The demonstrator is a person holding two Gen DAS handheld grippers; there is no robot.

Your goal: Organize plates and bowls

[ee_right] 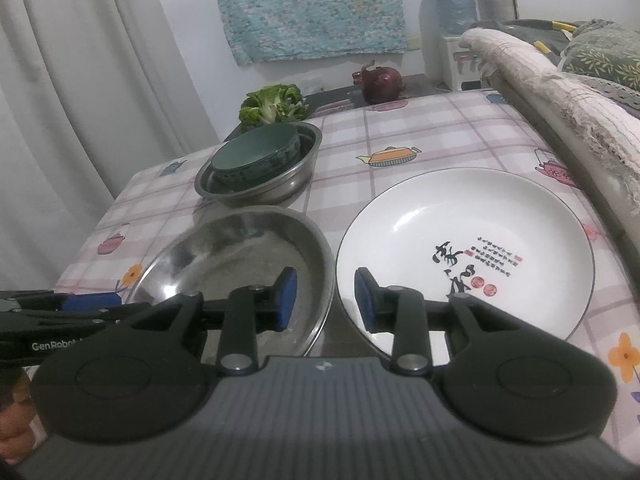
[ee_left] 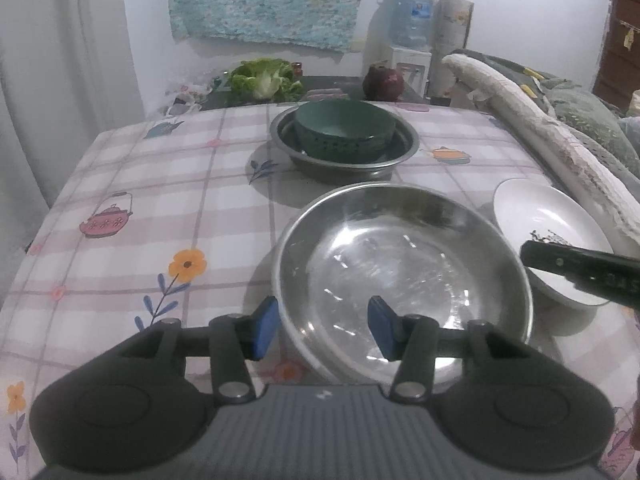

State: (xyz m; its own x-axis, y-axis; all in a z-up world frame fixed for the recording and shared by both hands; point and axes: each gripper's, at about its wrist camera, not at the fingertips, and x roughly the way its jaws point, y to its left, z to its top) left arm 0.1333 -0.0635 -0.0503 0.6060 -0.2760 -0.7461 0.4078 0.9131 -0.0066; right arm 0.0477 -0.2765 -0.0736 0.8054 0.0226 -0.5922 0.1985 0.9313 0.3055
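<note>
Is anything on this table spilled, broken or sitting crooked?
No spills or breakage. One oddity: the green bowl rests tilted inside the far steel basin, not flat. The near steel plate and white plate lie flat, side by side.

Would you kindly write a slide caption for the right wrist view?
Open right gripper poised over the adjoining rims of a steel plate and a white plate on a checked tablecloth.

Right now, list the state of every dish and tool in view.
left tool: open, astride the steel plate's near rim
right tool: open, holding nothing
steel plate: empty
white plate: empty
green bowl: nested in steel basin
</note>
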